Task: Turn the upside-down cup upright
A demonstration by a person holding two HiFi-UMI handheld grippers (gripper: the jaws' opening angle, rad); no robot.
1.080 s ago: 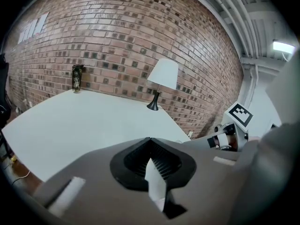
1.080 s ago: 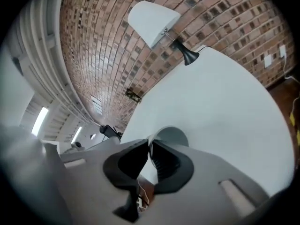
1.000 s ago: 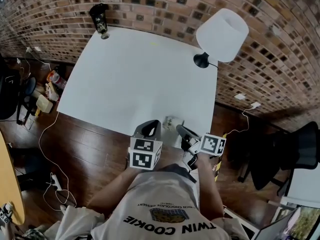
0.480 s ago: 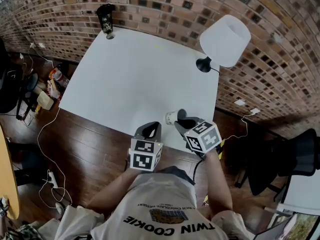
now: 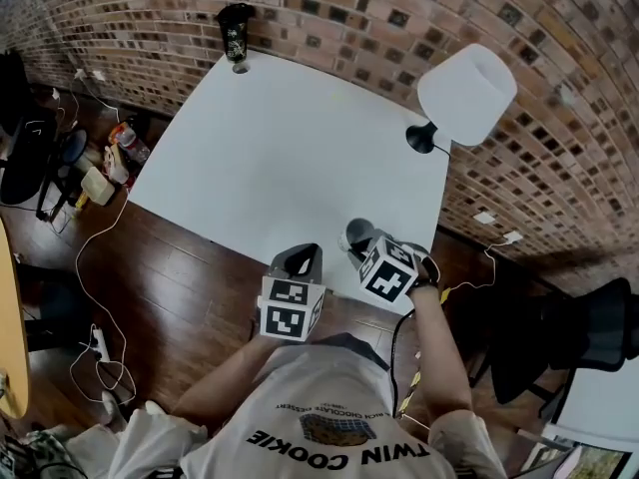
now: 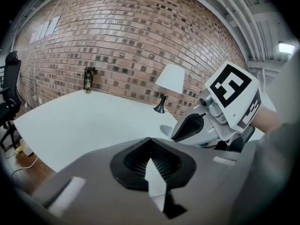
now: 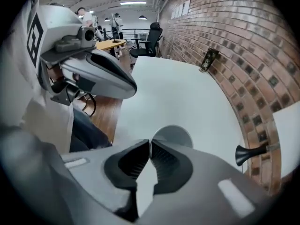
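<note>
A small grey cup [image 5: 356,232] is at the near edge of the white table [image 5: 280,148], its round mouth facing up toward the head camera. My right gripper [image 5: 361,245] points steeply down at it, jaws shut on the cup's near wall. In the right gripper view the cup [image 7: 176,135] shows as a grey disc just beyond the closed right gripper [image 7: 149,146]. My left gripper [image 5: 303,254] hovers just left of the cup, at the table edge. It is apart from the cup and holds nothing. In the left gripper view the left gripper [image 6: 151,146] has its pads together.
A white-shaded lamp [image 5: 469,93] on a black base stands at the table's right side by the brick wall. A dark tumbler [image 5: 236,30] stands at the far corner. Cables and bags lie on the wooden floor at the left. A black chair [image 5: 589,327] stands at the right.
My right gripper has rolled about a quarter turn with the cup in it. The cup went from lying on its side to mouth up. The left gripper stayed put.
</note>
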